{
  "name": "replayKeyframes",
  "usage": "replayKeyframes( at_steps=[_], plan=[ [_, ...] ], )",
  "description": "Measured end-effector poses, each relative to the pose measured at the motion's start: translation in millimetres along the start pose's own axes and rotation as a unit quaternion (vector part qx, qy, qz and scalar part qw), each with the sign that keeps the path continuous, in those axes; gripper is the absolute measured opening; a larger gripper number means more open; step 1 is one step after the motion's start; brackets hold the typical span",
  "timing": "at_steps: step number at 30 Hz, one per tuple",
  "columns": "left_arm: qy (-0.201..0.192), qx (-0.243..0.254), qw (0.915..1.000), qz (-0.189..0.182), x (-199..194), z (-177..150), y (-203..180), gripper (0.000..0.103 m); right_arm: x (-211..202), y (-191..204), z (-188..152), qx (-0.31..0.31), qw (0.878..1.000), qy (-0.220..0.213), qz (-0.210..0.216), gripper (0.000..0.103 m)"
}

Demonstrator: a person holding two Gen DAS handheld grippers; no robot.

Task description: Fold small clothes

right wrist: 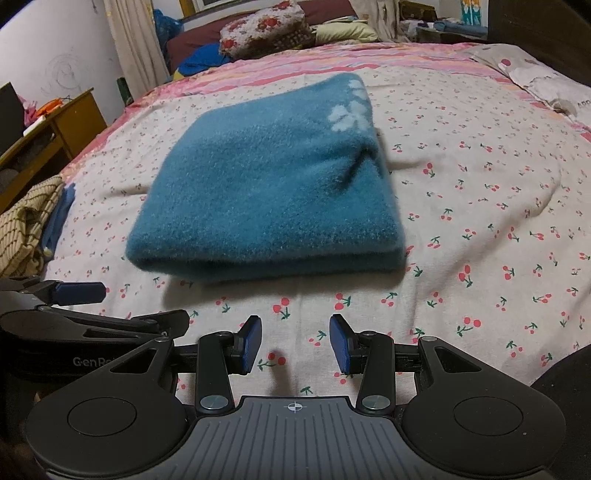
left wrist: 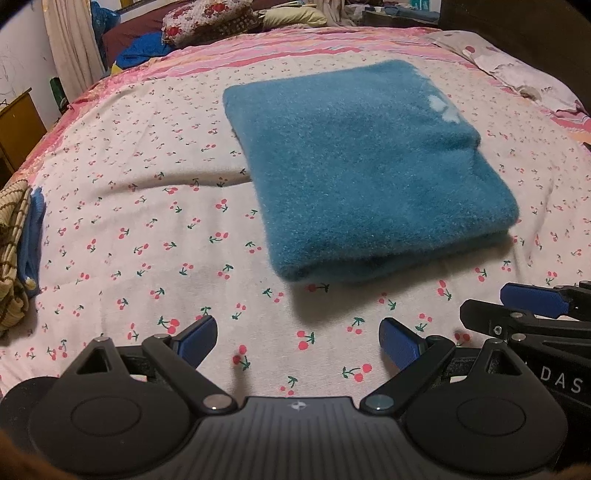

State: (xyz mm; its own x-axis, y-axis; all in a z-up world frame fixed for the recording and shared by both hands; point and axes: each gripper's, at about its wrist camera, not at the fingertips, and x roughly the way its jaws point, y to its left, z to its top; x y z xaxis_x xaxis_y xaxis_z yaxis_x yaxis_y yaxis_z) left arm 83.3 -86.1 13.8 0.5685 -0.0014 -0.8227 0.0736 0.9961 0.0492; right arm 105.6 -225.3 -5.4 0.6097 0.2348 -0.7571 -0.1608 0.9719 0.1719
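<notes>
Two grippers hang side by side above the near edge of the bed (left wrist: 110, 206), both tipped down toward the sheet and both empty. The left gripper (left wrist: 299, 341) has its jaws spread wide, with only cherry-print sheet between the blue pads. The right gripper (right wrist: 294, 343) stands narrower but also apart, pinching nothing; from the left wrist view it shows at the lower right, just beside the left one.

Ahead of them, toward the middle of the bed and clear of both sets of fingers, lies the blue fleece garment (right wrist: 266, 192). It is already doubled into a thick, roughly square packet, its rounded folded edge facing the grippers and a pale paw-like print near its far corner. The layers sit fairly flush, so this piece looks finished or nearly so, which would explain why neither gripper touches it.

At the left edge of the bed a striped knit garment (right wrist: 26, 225) lies bunched on something blue, unfolded, well apart from the packet. It may be the next item. Pillows (right wrist: 266, 29) are heaped at the far end of the bed.
</notes>
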Motion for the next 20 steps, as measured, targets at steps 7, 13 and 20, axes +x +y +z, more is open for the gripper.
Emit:
replayKeyframes(
  at_steps=[7, 13, 20],
  plan=[
    [-0.001, 0.000, 1.0000, 0.001, -0.6, -0.2, 0.2, 0.099, 0.6, -0.6, 0.0, 0.001, 1.000, 0.001, 0.001, 0.040],
    [-0.001, 0.000, 1.0000, 0.001, -0.9, -0.2, 0.4, 0.099, 1.0, -0.3, -0.4, 0.001, 1.000, 0.002, 0.001, 0.040],
    [-0.005, -0.005, 1.0000, 0.003, -3.2, 0.3, 0.7, 0.099, 1.8, 0.4, -1.2, 0.000, 1.000, 0.003, 0.001, 0.040]
  ],
)
